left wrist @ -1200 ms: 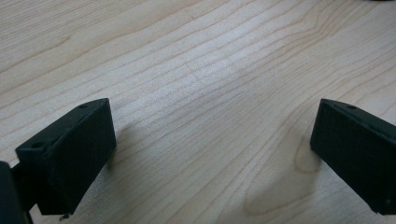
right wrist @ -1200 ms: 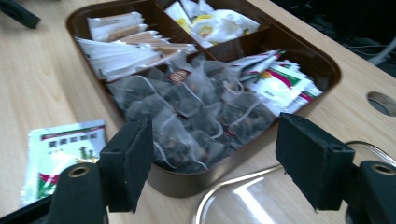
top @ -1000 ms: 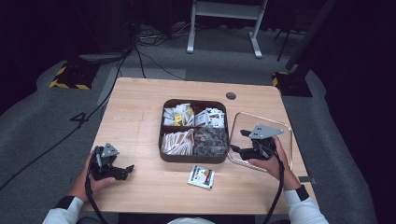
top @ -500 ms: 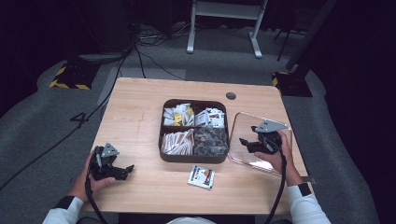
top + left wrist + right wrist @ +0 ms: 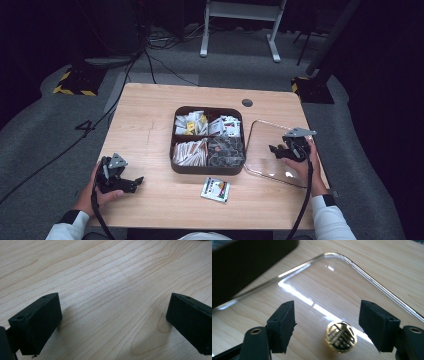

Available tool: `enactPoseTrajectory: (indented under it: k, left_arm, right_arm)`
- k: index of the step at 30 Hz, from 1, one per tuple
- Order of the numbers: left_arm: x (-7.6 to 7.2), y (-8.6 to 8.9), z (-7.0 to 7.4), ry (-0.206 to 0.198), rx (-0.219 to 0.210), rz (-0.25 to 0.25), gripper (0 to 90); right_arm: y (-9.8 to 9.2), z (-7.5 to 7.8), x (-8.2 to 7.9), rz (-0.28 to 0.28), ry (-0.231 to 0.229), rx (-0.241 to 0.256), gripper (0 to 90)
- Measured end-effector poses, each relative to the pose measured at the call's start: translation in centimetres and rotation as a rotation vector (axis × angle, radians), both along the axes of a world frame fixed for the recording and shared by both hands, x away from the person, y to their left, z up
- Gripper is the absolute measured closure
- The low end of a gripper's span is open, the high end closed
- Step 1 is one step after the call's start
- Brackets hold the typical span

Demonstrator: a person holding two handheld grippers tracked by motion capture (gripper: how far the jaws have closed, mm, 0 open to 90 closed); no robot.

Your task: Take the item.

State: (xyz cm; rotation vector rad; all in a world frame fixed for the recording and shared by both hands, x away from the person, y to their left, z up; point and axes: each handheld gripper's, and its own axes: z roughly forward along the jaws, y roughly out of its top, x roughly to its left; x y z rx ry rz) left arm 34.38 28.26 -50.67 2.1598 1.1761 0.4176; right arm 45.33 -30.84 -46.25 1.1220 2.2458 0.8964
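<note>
Over the clear lid (image 5: 270,152) lying flat on the table (image 5: 150,120) just right of the dark 4-compartment box (image 5: 208,140), the right gripper (image 5: 274,149) has drifted a little toward the far edge compared with 1 second ago, when it hung nearer the lid's middle; the left gripper (image 5: 137,180) has not shifted from its spot near the table's front left corner. In the right gripper view the jaws stand wide apart, holding nothing, with the lid's round gold knob (image 5: 341,336) sitting between them and slightly below. That lines the right gripper (image 5: 327,326) up on the knob, so the step in hand looks like taking the lid by it, probably to cover the box; the grasp is not yet made. The left gripper (image 5: 113,322) is also wide open and empty, resting over bare wood. A single packet (image 5: 215,189) lies loose on the table in front of the box and may need tucking in before the lid goes on.
</note>
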Motion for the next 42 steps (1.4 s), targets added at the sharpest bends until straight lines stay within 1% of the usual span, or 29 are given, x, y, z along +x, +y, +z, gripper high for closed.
enactPoseTrajectory:
  k: [7, 9, 13, 14, 15, 19, 24, 26, 29, 31, 35, 42]
  left_arm:
    - [0.0, 0.0, 0.0, 0.0, 0.0, 0.0, 0.5]
    - [0.0, 0.0, 0.0, 0.0, 0.0, 0.0, 0.5]
    - [0.0, 0.0, 0.0, 0.0, 0.0, 0.0, 0.5]
    - [0.0, 0.0, 0.0, 0.0, 0.0, 0.0, 0.5]
    - [0.0, 0.0, 0.0, 0.0, 0.0, 0.0, 0.5]
    - [0.0, 0.0, 0.0, 0.0, -0.001, 0.0, 0.5]
    - [0.0, 0.0, 0.0, 0.0, 0.0, 0.001, 0.5]
    - [0.0, 0.0, 0.0, 0.0, -0.001, 0.0, 0.5]
    - [0.0, 0.0, 0.0, 0.0, 0.0, 0.0, 0.5]
    - [0.0, 0.0, 0.0, 0.0, 0.0, -0.002, 0.4]
    - [0.1, 0.0, 0.0, 0.0, 0.004, -0.007, 0.3]
    - [0.1, 0.1, 0.0, -0.003, 0.005, -0.013, 0.3]
  right_arm:
    - [-1.4, -1.7, 1.0, -0.047, 0.053, 0.003, 31.3]
    - [-1.8, -2.0, 1.1, -0.055, 0.067, 0.016, 32.2]
    - [-2.2, -2.5, 1.3, -0.062, 0.085, 0.026, 35.3]
    - [-2.3, -2.6, 1.4, -0.061, 0.092, 0.032, 36.1]
    - [-2.5, -2.7, 1.4, -0.061, 0.098, 0.053, 37.6]
    - [-2.6, -2.8, 1.5, -0.063, 0.099, 0.066, 40.0]
    - [-2.6, -2.8, 1.4, -0.039, 0.102, 0.094, 52.5]
    - [-2.5, -2.8, 1.3, -0.014, 0.103, 0.102, 58.9]
    - [-2.4, -2.8, 1.3, -0.013, 0.106, 0.097, 59.3]
    - [-2.5, -2.8, 1.3, -0.012, 0.104, 0.106, 59.5]
    - [-2.4, -2.8, 1.3, -0.009, 0.103, 0.096, 59.6]
    - [-2.4, -2.7, 1.3, -0.009, 0.106, 0.098, 59.7]
